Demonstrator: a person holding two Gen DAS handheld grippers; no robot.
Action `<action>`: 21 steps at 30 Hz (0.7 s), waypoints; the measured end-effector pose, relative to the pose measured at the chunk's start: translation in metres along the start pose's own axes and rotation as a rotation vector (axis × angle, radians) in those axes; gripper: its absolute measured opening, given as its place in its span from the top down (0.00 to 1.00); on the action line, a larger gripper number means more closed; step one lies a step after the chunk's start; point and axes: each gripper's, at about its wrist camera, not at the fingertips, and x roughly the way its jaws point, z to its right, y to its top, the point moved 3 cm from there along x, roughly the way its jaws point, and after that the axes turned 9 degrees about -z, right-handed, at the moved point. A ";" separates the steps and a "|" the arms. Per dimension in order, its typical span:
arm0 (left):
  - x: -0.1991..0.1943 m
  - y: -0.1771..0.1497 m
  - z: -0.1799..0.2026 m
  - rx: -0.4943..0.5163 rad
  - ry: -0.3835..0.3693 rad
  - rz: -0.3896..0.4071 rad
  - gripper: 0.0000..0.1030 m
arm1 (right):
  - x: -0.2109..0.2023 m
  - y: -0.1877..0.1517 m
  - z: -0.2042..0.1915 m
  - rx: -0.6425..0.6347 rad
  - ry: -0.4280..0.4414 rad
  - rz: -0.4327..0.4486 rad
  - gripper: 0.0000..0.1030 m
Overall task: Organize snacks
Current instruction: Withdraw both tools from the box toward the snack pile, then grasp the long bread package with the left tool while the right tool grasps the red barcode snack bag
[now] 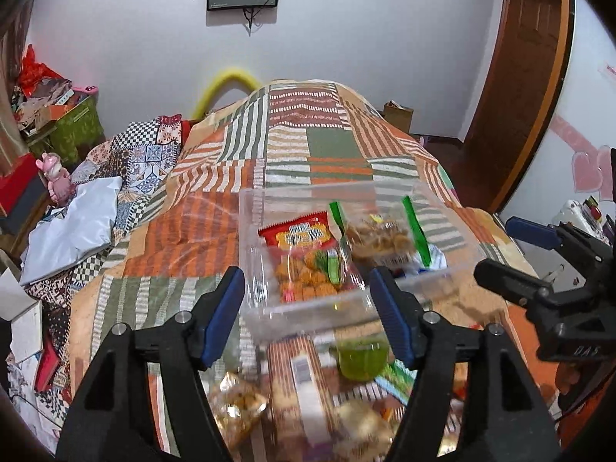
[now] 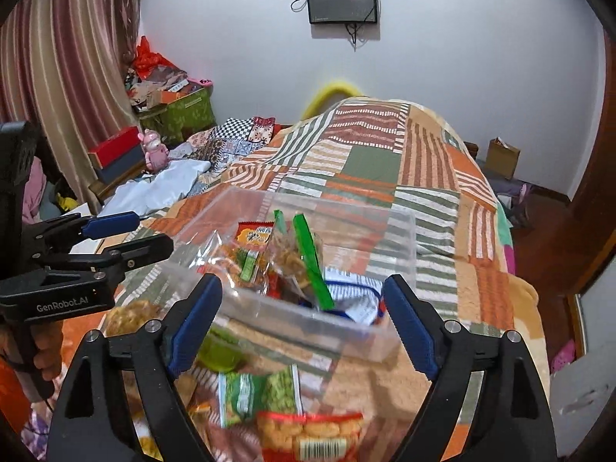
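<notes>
A clear plastic box (image 1: 308, 308) (image 2: 308, 321) stands on the bed and holds several snack packets: a red-topped pack of orange puffs (image 1: 304, 265) (image 2: 252, 236), a green-edged bag of brown snacks (image 1: 381, 236) (image 2: 304, 258) and a blue-and-white packet (image 2: 354, 294). My left gripper (image 1: 308, 315) is open and empty, just short of the box's near wall. My right gripper (image 2: 302, 321) is open and empty, at the box's near wall. Loose packets lie in front: a golden bag (image 1: 235, 404), a green cup-like snack (image 1: 362, 358), a green pea packet (image 2: 258, 394), an orange puff pack (image 2: 312, 435).
The bed has a striped patchwork blanket (image 1: 327, 146) (image 2: 365, 161). The other gripper shows at the right edge of the left wrist view (image 1: 539, 269) and the left edge of the right wrist view (image 2: 77, 258). Clutter, a pink toy (image 1: 57, 177) and boxes stand at the left.
</notes>
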 end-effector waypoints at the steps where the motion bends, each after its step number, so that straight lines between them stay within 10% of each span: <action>1: -0.001 -0.004 0.000 -0.002 -0.002 -0.005 0.34 | -0.001 -0.002 0.000 0.000 0.001 -0.002 0.18; 21: 0.046 -0.073 -0.011 -0.049 -0.041 -0.200 0.33 | 0.022 -0.106 0.017 0.066 0.008 -0.222 0.18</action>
